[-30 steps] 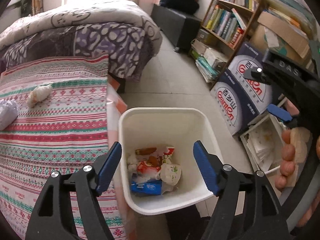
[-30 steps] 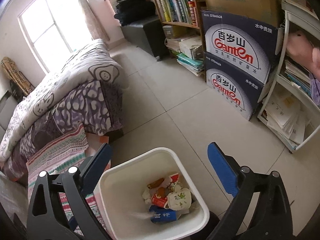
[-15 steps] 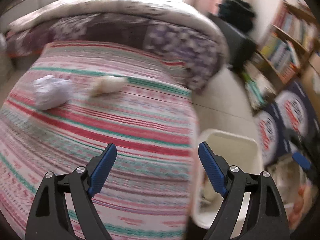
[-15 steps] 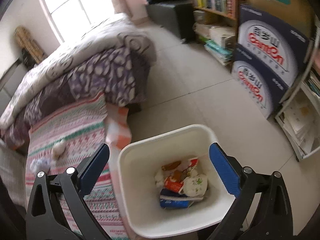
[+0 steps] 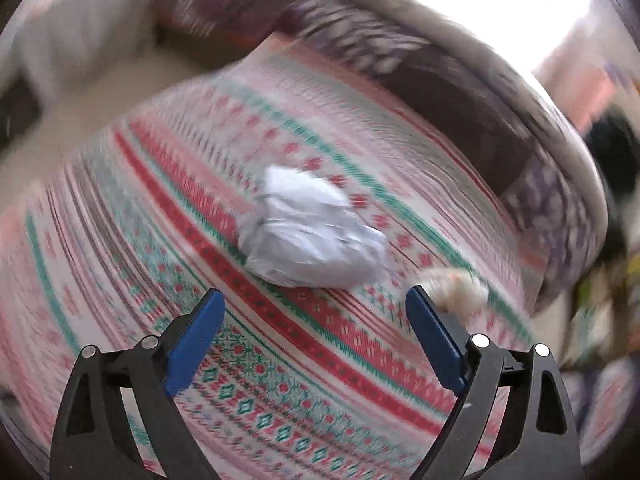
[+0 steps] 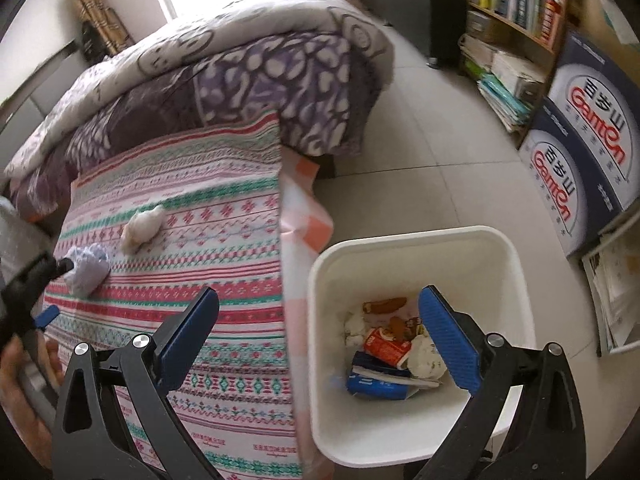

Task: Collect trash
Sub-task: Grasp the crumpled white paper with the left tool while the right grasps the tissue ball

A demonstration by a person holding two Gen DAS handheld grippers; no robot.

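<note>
On the left wrist view, heavy motion blur. Left gripper (image 5: 311, 312) has its jaws spread wide, nothing between them, above the striped bedspread (image 5: 168, 240). Crumpled white paper ball (image 5: 312, 232) lies on the spread just ahead of the fingertips, roughly centred between them, not touched. It looks like loosely wadded, creased paper, pale grey-white; likely light and easy to squash. Smaller cream-coloured wad (image 5: 460, 292) sits just beside the right-hand finger, partly hidden behind it; too blurred to say what it is made of.

Over on the right wrist view, sharper. Right gripper (image 6: 320, 320) is also spread, holding nothing, hanging over the bed edge and the white bin (image 6: 516, 280). The bin stands on the tiled floor right against the bed and already holds trash (image 6: 388, 352): a red can, a blue carton, paper scraps, something brown. Both wads show on the bedspread, well apart from the bin; the paper ball is the one nearer the left gripper, seen at frame edge.

Judgement: task partly done. Several pieces are binned; at least two pieces remain on the bed. The paper ball seems next in line.
</note>
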